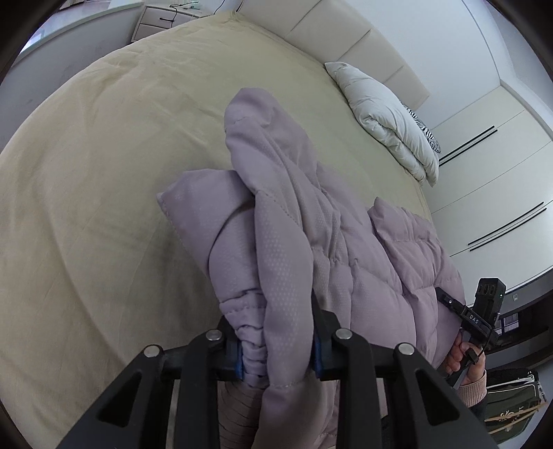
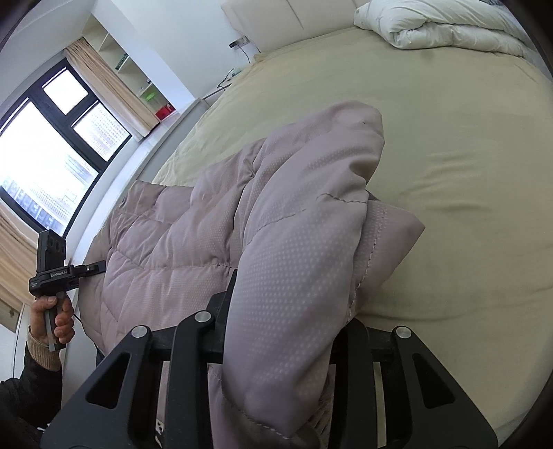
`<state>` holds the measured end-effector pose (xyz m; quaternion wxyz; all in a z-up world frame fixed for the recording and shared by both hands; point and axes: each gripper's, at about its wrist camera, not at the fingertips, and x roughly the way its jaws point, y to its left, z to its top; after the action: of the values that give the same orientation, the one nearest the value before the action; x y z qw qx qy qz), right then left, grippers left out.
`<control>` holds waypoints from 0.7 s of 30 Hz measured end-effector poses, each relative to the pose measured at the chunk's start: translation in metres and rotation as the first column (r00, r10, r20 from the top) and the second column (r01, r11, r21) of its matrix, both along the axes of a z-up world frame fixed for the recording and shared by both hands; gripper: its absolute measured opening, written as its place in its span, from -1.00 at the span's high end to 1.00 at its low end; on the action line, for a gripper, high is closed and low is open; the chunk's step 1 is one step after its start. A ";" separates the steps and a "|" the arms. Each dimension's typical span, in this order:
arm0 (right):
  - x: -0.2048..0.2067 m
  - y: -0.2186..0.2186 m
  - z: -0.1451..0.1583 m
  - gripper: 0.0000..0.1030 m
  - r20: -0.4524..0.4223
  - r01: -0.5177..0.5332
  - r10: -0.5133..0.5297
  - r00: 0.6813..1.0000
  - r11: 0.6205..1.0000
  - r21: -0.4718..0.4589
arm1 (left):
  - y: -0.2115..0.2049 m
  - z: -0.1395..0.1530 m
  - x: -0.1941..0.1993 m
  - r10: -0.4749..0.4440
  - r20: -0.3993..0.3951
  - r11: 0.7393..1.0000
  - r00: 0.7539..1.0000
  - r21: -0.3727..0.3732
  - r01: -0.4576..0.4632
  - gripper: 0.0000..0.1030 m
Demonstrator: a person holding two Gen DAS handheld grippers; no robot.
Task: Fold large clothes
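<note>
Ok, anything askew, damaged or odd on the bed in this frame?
Nothing damaged or spilled. The lilac puffer jacket is bunched and uneven, gripped by the left tool and right tool mid-fold. The white duvet sits rumpled at the headboard corner of the bed.

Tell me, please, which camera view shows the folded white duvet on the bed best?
The left wrist view: the white duvet lies there whole, by the headboard, with a zebra-striped pillow behind it. In the right wrist view the white duvet sits at the top edge, partly cut off by the picture's rim.

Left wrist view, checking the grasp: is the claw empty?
No, the left claw is shut on a bunched fold of the lilac puffer jacket.
</note>
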<state>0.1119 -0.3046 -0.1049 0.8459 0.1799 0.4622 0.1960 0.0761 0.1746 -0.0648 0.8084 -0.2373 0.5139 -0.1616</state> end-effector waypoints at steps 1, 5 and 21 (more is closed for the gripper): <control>-0.007 0.003 -0.002 0.43 -0.004 -0.002 0.002 1.000 1.000 0.007 | 0.002 -0.002 -0.008 0.001 -0.003 1.000 1.000 -0.001 -0.001 0.41; -0.014 0.013 -0.031 0.43 -0.045 0.025 -0.025 0.999 1.000 -0.002 | 0.019 -0.030 -0.022 0.014 -0.048 1.000 0.999 -0.010 -0.015 0.33; -0.023 -0.012 -0.110 -0.36 -0.157 0.227 -0.208 0.965 0.967 0.112 | 0.038 -0.076 -0.027 0.134 -0.037 0.988 0.990 -0.067 -0.136 -0.28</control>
<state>0.0891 -0.3168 -0.2146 0.8134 0.2975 0.4857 0.1176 0.0491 0.2124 -0.1404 0.8004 -0.3020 0.5036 -0.1204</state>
